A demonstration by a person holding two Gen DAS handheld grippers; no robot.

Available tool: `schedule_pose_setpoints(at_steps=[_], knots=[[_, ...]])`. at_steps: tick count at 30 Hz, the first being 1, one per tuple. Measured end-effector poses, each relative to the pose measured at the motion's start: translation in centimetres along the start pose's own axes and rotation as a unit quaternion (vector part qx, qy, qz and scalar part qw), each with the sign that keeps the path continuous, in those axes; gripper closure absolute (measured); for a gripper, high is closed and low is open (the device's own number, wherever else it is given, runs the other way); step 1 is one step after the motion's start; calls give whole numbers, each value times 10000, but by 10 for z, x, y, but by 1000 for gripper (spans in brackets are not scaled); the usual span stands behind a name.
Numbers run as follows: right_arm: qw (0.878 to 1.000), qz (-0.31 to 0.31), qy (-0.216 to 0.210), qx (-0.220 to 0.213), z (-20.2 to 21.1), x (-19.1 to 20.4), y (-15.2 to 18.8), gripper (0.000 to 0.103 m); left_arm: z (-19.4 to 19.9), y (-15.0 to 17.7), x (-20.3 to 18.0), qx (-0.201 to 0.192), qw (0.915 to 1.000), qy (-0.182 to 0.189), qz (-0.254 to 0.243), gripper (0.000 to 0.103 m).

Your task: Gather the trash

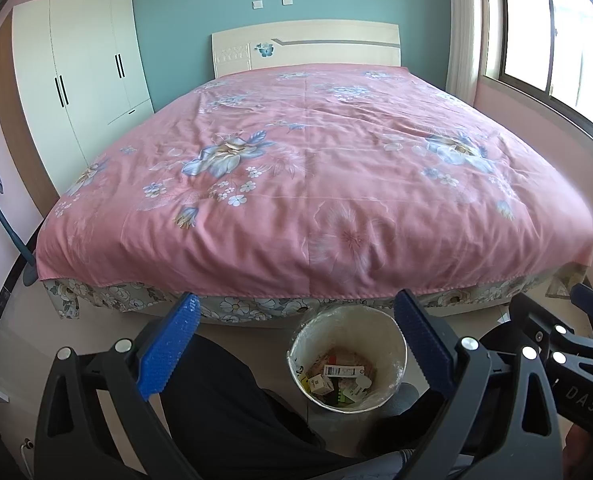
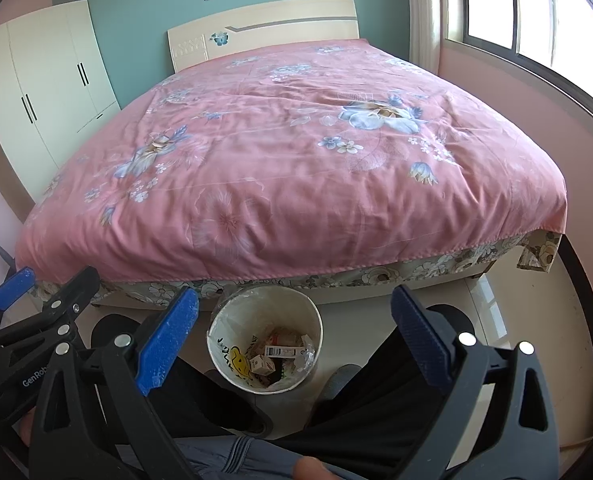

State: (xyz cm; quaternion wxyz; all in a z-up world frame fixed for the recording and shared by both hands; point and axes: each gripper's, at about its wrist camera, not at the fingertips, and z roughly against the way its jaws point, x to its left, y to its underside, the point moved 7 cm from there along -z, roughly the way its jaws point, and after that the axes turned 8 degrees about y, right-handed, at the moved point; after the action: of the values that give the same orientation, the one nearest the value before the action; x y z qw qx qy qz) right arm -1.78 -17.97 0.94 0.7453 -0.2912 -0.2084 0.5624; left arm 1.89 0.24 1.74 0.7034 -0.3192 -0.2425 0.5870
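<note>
From my left gripper I see its two blue fingers spread wide apart, with nothing between them. Past them, on the floor at the foot of the bed, stands a white bin. It sits between my legs. The trash lies in the bottom of the bin: small boxes and bits of paper. The pink cover with blue flowers is flat on the bed. A white wardrobe stands to the left and a window is on the right. My other gripper pokes in at the right edge.

From my right gripper I see its blue fingers wide apart too, holding nothing. The bin is on the floor just ahead, close to the bed, and the trash is inside it. My left gripper shows at the left edge. My legs are on both sides of the bin.
</note>
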Motion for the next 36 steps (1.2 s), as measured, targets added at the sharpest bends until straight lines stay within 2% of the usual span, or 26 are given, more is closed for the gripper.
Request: schedule_pose_setpoints(at_steps=[36], knots=[[10000, -42, -31, 68, -2, -2, 5, 8, -2, 0, 2, -5, 10000, 64, -8, 4]])
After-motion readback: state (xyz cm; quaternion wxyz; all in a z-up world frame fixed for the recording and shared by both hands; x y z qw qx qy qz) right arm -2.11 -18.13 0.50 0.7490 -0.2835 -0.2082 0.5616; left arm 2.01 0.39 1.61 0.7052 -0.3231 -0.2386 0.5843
